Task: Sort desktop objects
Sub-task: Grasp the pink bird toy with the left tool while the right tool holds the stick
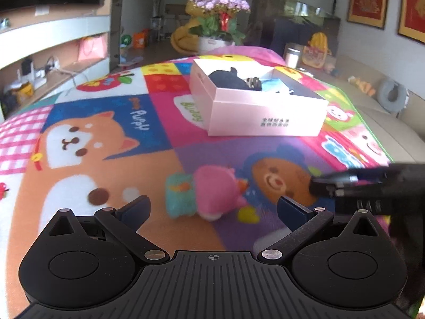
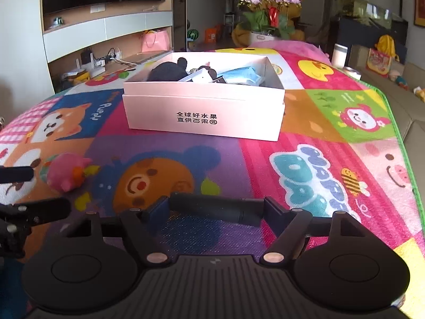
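Note:
A pink and teal plush toy lies on the cartoon mat, just ahead of my open left gripper, between its spread fingers. It also shows in the right wrist view at the left. My right gripper is shut on a black cylinder held crosswise between its fingers, just above the mat. The right gripper shows in the left wrist view at the right, close to the toy. A pink box farther back holds a black plush, a blue packet and other small items.
The colourful mat covers the table. Its right edge drops to a beige sofa. A potted purple flower plant and a white cup stand beyond the far edge. A TV shelf unit is at the left.

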A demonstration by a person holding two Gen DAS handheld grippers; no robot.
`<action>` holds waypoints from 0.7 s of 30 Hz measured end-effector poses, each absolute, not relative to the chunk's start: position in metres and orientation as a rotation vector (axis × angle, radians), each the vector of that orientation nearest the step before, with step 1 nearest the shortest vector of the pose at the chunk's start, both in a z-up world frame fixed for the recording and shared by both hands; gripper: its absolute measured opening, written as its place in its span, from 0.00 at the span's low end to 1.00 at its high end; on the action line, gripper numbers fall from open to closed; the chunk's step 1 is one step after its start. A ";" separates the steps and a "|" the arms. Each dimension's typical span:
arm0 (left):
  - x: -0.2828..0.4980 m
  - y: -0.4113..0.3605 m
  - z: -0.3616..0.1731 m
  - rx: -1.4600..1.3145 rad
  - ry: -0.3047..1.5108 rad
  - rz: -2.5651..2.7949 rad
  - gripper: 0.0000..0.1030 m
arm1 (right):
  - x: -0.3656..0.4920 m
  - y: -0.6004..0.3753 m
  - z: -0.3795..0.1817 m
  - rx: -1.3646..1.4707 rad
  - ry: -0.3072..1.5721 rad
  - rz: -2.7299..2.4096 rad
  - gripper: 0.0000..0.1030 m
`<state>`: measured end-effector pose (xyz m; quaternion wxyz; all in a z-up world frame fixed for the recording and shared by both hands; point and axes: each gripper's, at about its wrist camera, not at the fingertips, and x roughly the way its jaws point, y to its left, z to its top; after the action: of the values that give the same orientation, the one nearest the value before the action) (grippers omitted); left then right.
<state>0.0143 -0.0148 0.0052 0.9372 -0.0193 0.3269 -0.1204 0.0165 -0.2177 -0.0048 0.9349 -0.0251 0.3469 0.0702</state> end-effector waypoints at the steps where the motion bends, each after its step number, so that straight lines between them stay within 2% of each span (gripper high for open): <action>1: 0.018 -0.020 0.006 -0.015 0.665 -0.220 1.00 | 0.016 -0.218 -0.005 -0.050 0.709 0.144 0.74; 7: 0.029 -0.030 0.003 0.094 0.652 -0.147 0.99 | 0.012 -0.219 -0.004 -0.048 0.691 0.139 0.74; 8: 0.029 -0.030 0.003 0.098 0.656 -0.149 0.93 | 0.013 -0.219 -0.004 -0.046 0.693 0.140 0.74; 9: 0.029 -0.030 0.001 0.101 0.663 -0.154 0.77 | 0.013 -0.219 -0.004 -0.046 0.695 0.141 0.74; 10: 0.030 -0.029 0.000 0.097 0.673 -0.160 0.74 | 0.013 -0.219 -0.004 -0.046 0.695 0.143 0.74; 21: 0.000 -0.025 0.024 0.086 0.643 -0.225 0.72 | -0.003 -0.229 0.006 -0.033 0.686 0.138 0.74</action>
<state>0.0002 -0.0249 0.0243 0.9417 0.0423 0.3151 -0.1104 -0.0031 -0.2288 0.0059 0.9394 -0.0161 0.3358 0.0675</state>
